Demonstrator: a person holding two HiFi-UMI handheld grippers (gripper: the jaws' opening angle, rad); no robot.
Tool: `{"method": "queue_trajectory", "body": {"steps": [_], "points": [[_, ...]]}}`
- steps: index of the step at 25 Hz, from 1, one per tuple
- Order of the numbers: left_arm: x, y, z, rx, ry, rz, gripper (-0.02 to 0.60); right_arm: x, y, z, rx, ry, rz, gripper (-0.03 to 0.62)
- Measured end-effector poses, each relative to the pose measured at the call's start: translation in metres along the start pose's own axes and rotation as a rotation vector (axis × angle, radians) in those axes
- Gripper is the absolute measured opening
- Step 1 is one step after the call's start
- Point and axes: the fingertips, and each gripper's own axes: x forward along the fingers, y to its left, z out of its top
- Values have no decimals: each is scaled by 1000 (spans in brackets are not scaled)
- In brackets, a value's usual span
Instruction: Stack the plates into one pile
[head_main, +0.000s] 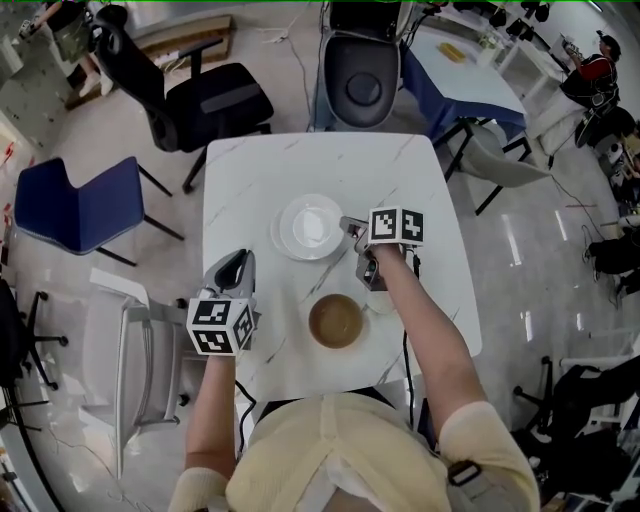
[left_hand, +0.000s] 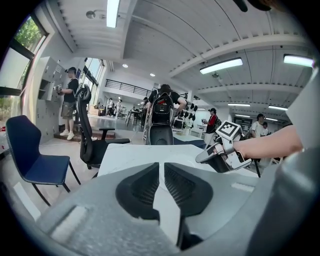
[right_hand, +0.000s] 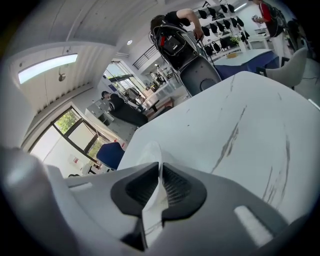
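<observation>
The white plate is lying, or nearly lying, near the middle of the table. The right gripper is holding it by the rim on the side toward the right edge. In the right gripper view the thin rim is standing between the two pads, and they are appearing to press on it. I am thinking the rim is chosen because a flat plate is offering no other place to pinch.

The brown plate is sitting close to the near edge, apart from the white one, so the two are not yet making one pile.

The left gripper is hanging over the table's near left part. Its jaws are closed together on nothing. It is probably waiting there so that it is not blocking the way between the plates.
</observation>
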Motion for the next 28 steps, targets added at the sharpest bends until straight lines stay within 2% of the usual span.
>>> {"method": "queue_trajectory", "body": {"steps": [10, 14, 19, 21, 28], "points": [[1, 6, -4, -28, 8, 32, 25, 23, -14, -7, -18, 112, -58, 39], [0, 5, -3, -34, 7, 32, 25, 29, -10, -9, -81, 126, -57, 44], [-1, 9, -4, -41, 2, 36, 25, 30, -8, -10, -232, 134, -119, 79], [-1, 9, -3, -45, -2, 38, 25, 28, -4, -8, -252, 127, -119, 89], [1, 6, -3, -67, 3, 8, 23, 16, 9, -6, -272, 111, -82, 61]]}}
